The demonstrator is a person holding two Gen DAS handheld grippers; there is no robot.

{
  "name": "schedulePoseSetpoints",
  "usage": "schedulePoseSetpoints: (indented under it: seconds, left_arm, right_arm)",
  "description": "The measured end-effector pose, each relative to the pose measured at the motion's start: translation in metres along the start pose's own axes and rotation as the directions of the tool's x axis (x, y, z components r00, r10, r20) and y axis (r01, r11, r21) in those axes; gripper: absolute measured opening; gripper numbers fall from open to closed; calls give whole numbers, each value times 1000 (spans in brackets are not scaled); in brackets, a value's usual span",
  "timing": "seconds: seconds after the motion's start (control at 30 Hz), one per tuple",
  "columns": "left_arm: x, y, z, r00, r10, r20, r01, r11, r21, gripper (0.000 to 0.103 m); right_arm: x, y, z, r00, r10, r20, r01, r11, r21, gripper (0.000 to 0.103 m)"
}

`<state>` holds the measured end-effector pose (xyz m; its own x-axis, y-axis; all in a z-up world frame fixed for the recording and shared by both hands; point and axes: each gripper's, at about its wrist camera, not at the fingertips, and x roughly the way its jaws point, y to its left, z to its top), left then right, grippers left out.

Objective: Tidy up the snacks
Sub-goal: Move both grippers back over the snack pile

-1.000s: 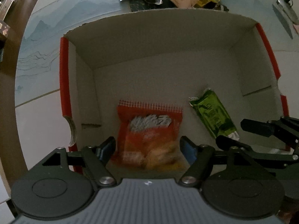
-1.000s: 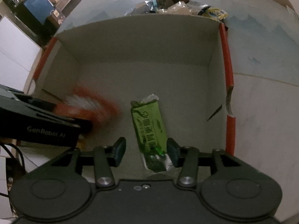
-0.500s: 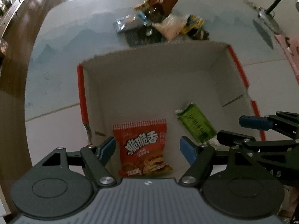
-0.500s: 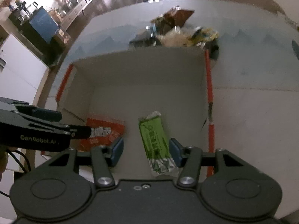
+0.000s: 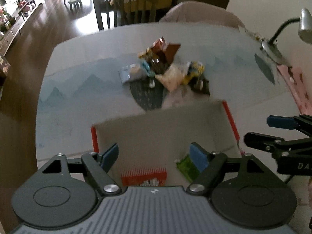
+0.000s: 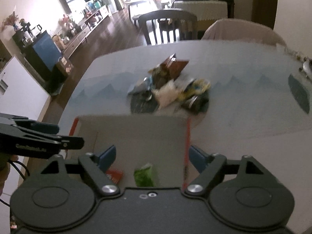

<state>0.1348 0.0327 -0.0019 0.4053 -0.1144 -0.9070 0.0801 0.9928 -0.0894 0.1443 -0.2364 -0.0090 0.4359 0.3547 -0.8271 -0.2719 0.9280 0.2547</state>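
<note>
A cardboard box with red edges stands on the table, and it shows in the right wrist view too. Inside it lie an orange-red snack bag and a green packet; both show partly in the right wrist view, the bag and the packet. A pile of snacks lies beyond the box, also in the right wrist view. My left gripper is open and empty above the box's near side. My right gripper is open and empty, also above the box.
A desk lamp stands at the far right of the table. A pink sheet lies at the right edge. Chairs stand behind the table. A round dark mat lies under the snack pile.
Both grippers have pulled up and back out of the box, staying open. The orange-red bag and the green packet stay on the box floor. The view now reaches the snack pile and the room.
</note>
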Motion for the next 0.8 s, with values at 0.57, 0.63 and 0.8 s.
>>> schedulePoseSetpoints:
  seconds: [0.57, 0.63, 0.8]
  left_arm:
    - [65, 22, 134, 997, 13, -78, -26, 985, -171, 85]
    - [81, 19, 145, 995, 32, -97, -50, 982, -183, 85]
    - [133, 6, 158, 982, 41, -186, -81, 974, -213, 85]
  right_arm:
    - [82, -88, 108, 997, -21, -73, 33, 986, 165, 100]
    - [96, -93, 115, 995, -12, -97, 29, 985, 172, 99]
    - [137, -108, 126, 987, 5, -161, 27, 980, 195, 97]
